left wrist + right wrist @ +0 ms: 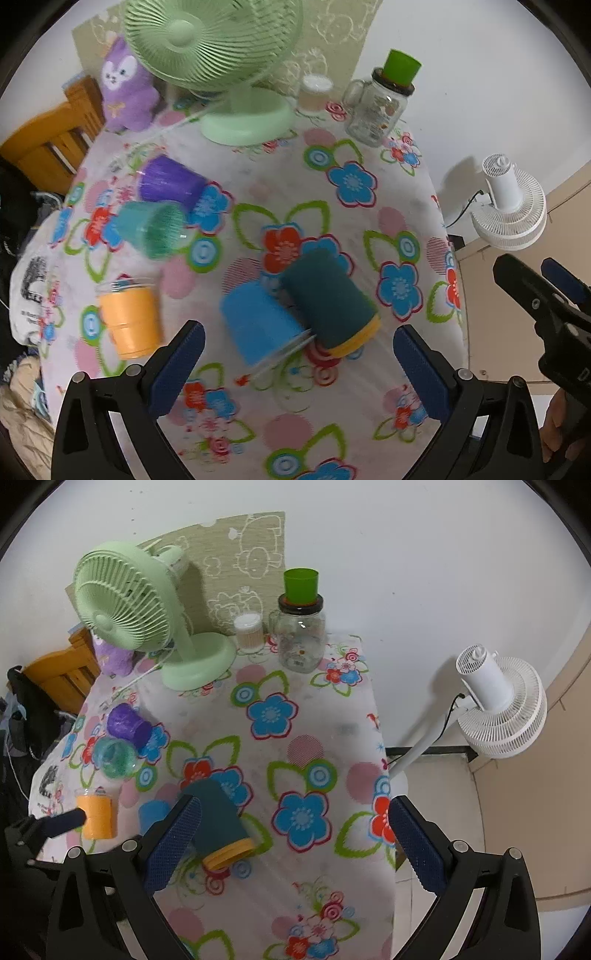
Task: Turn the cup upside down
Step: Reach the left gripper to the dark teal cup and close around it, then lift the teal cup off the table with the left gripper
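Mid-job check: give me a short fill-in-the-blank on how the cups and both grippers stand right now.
1. The orange cup stands with its clear rim up, while the blue cup lies on its ____.
2. The dark teal cup has a ____ coloured rim.
3. The left gripper and the right gripper both have their jaws ____, holding nothing.
4. The green cup sits on top of the glass ____.

Missing words: side; yellow; open; jar
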`<state>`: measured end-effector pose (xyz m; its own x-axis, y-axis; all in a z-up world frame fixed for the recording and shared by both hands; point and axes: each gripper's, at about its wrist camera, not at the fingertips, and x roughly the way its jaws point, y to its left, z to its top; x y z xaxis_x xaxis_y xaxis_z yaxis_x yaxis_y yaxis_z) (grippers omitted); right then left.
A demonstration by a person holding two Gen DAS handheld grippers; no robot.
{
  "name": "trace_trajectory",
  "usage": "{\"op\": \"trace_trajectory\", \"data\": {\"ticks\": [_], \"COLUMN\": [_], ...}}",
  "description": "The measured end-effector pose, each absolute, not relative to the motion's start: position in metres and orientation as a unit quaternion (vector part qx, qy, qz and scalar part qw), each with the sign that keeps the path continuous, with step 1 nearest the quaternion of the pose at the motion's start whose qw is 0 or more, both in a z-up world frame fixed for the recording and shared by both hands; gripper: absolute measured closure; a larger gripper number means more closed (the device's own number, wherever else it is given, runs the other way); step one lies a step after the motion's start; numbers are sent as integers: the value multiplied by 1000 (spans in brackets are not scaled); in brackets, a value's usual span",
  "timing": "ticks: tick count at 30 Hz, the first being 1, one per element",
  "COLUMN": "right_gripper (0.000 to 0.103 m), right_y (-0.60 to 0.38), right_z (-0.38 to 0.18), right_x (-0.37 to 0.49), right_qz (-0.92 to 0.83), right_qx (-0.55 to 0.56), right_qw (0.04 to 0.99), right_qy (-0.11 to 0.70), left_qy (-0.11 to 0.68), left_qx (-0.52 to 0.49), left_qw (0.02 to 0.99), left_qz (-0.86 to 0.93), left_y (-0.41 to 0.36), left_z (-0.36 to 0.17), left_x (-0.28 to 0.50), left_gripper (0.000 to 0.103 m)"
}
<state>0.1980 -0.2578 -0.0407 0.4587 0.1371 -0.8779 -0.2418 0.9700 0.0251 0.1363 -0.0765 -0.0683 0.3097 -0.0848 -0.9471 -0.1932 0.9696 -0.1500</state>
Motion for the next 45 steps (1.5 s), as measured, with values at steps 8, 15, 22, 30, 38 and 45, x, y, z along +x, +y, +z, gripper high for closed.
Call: {"op": "trace_trajectory", "data": {"ticks": [8, 15, 22, 30, 38, 45], "right_gripper": [0, 0, 0, 0, 0, 0], "right_y": [-261, -258, -259, -258, -254, -262], "right_z": [-71, -105, -130, -156, -166, -170], "right_x": [226, 242, 253, 258, 254, 251], "right_qz": [114, 111, 106, 106, 108, 90], "right_qx": [-40, -47, -53, -58, -62, -60], "right_qw": [837, 821, 804, 786, 777, 775], "right_qy": [534, 558, 582, 606, 617, 622], "left_qy": [612, 638, 656, 670, 658, 648], "left_qx": [-118, -119, -114, -127, -112, -96], "left_qw": [781, 758, 742, 727, 741, 753], "left_qz": [47, 72, 74, 80, 76, 63], "left_y": [-98, -104, -115, -116, -127, -141], "left_z": [-103, -139, -167, -186, -192, -192], "left_x": [171, 190, 203, 206, 205, 204], "left_gripper": [0, 1, 4, 9, 22, 27]}}
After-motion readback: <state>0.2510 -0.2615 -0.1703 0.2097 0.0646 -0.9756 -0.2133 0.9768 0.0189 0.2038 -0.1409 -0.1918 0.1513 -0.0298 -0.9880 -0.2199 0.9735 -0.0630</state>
